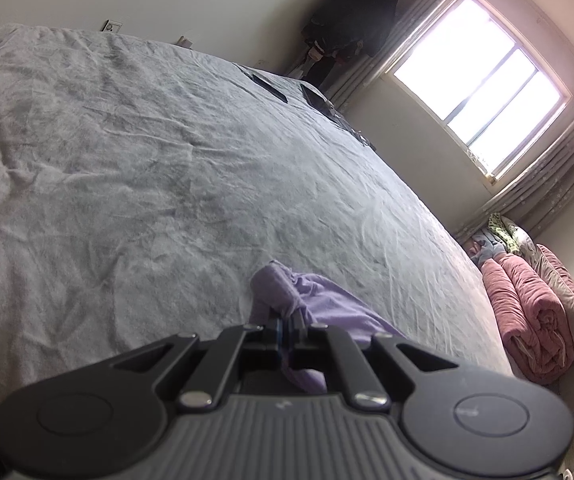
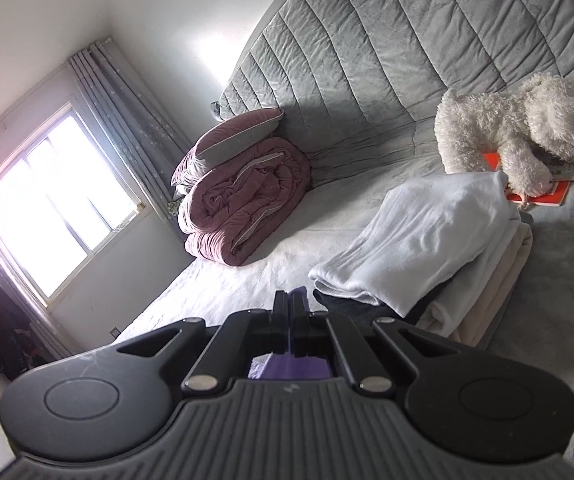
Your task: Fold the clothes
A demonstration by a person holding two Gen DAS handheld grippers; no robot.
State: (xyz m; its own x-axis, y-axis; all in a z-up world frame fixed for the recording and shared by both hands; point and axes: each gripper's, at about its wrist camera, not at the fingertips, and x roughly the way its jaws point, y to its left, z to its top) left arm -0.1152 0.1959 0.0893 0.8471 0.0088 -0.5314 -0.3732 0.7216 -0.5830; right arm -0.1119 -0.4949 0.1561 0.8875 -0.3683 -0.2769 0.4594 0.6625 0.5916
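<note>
**Both claws pinching the lilac garment, ready to lay it flat**

The left gripper [image 1: 287, 322] has its jaws pressed together on a bunched corner of the lilac garment [image 1: 327, 304], low in the centre of the left wrist view. The right gripper [image 2: 290, 308] is likewise pinched shut, with purple cloth showing at the tips and beneath the jaws at the bottom centre of its view. So the garment hangs between the two hands, just above the grey bedspread [image 1: 147, 160].

To do this step well, I judge that the two pinched corners should be drawn apart until the edge between them runs taut, then lowered together so the cloth lands flat on the open stretch of bedspread in the middle of the left view (there is plenty of room there). Keeping both corners level matters; a sagging side would crease the fold. The finished stack of folded clothes [image 2: 427, 240], right of centre in the right view, sits close to the right claw and should not be brushed.

The garment is a soft, thin knit in pale violet, crumpled into a knot at the left claw and trailing down and right in loose wrinkles. Its full shape cannot be told.
</note>
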